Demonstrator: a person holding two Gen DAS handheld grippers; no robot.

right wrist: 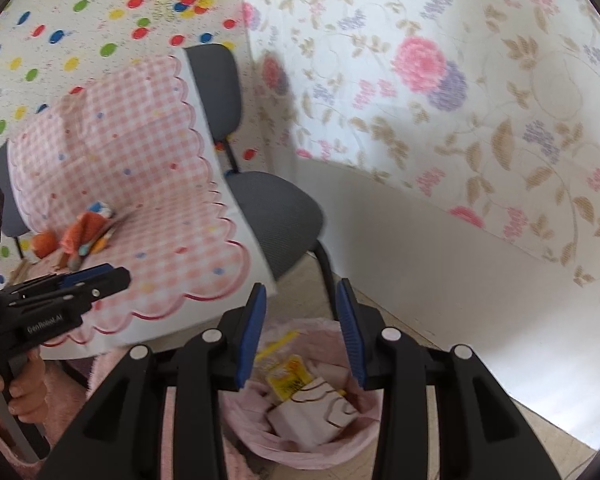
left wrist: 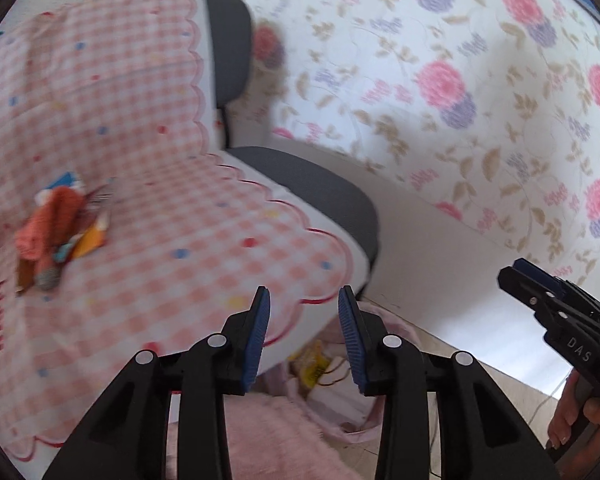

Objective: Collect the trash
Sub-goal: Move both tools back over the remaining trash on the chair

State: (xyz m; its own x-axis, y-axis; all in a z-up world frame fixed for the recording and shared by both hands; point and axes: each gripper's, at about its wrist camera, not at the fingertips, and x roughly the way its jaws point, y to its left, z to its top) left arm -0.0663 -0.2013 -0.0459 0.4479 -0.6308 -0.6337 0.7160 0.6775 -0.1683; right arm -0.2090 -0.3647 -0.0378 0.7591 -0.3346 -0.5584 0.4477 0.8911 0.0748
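flowery wallpaper (right wrist: 440,80) fills the wall behind our chair (right wrist: 276,208) with its pink checked cloth (right wrist: 140,184). below sits our pink-lined bin (right wrist: 300,452) holding wrappers (right wrist: 290,378) (more trash (left wrist: 56,236) waits on the cloth). our left gripper (left wrist: 304,320) and right gripper (right wrist: 300,316) both hang apart, empty.
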